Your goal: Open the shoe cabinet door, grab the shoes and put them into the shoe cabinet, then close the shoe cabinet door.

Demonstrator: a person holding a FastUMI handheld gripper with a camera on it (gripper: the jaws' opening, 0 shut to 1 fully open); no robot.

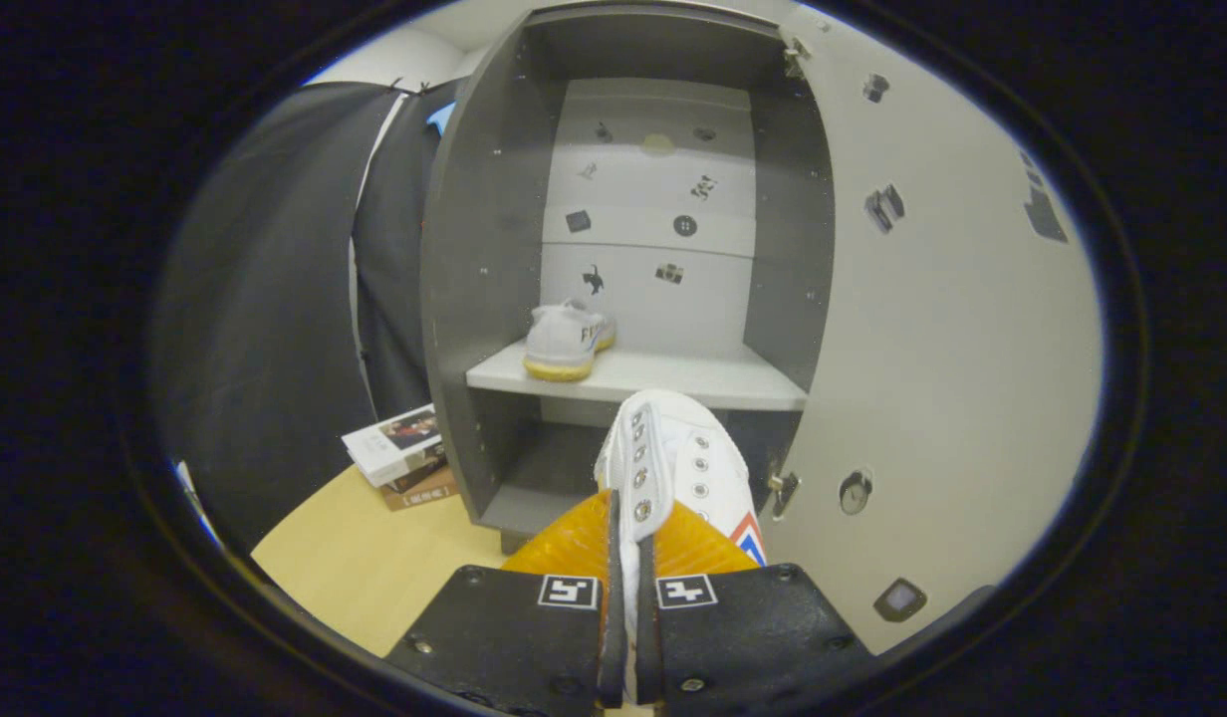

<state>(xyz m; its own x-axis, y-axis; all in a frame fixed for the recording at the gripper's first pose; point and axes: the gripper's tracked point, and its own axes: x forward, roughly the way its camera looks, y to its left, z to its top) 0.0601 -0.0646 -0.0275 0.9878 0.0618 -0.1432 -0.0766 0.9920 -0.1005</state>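
My gripper is shut on a white lace-up shoe, both fingers pinching its upper edge by the eyelets. The shoe hangs in the air with its toe pointing toward the cabinet. Ahead stands the grey shoe cabinet, its door swung wide open to the right. A second white shoe with a yellow sole rests on the left part of the pale middle shelf, heel toward me. The held shoe's toe is just in front of that shelf's front edge, to the right of the shelved shoe.
A small stack of books lies on the wooden floor left of the cabinet's base. Black cloth wall hangs to the left. The open door carries a round knob near its lower edge. Below the shelf is a dark lower compartment.
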